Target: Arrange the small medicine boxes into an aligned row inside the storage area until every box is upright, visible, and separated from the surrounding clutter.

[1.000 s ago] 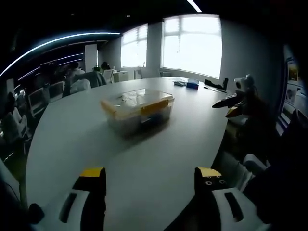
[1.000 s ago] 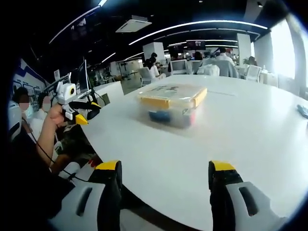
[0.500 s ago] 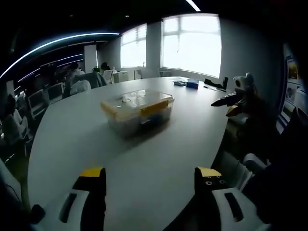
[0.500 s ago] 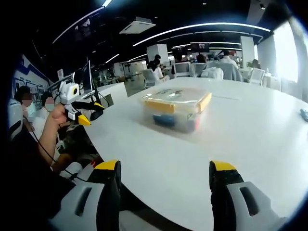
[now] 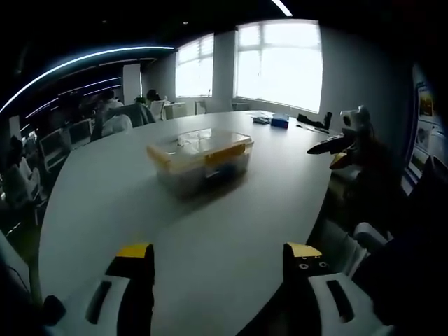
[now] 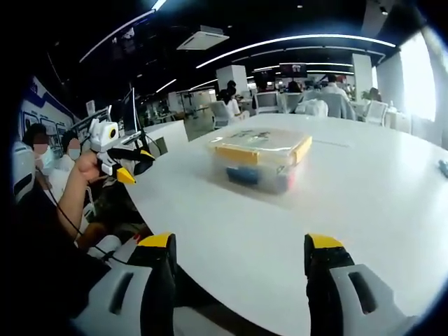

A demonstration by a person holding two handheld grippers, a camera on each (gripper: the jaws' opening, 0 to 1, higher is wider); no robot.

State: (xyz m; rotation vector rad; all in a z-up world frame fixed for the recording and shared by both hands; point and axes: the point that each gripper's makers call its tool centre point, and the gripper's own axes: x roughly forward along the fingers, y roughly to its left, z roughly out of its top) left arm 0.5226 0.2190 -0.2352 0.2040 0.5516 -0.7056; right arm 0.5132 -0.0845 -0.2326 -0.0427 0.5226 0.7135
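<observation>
Item: clear storage box (image 5: 201, 159) with yellow latches and closed lid, set on a large white table (image 5: 140, 210), well in from every edge, nearer the middle than the near edge. Dark and blue shapes are seen through its wall in the right gripper view (image 6: 260, 159); whether these are the medicine boxes cannot be told, and no loose boxes are made out on the table.

Left gripper (image 5: 217, 280): held over the near edge of the table, jaws spread wide, nothing between them. It is also seen raised off the table's edge in the right gripper view (image 6: 129, 162), where its state cannot be told.

Right gripper (image 6: 238, 280): held over the near edge, jaws spread wide, nothing held. It is seen beyond the table's edge in the left gripper view (image 5: 334, 148).

Progress: judged not begun. The lid is on, the box untouched. Opening, sorting and aligning are all left.

Background: office desks, chairs, seated people, bright windows.
</observation>
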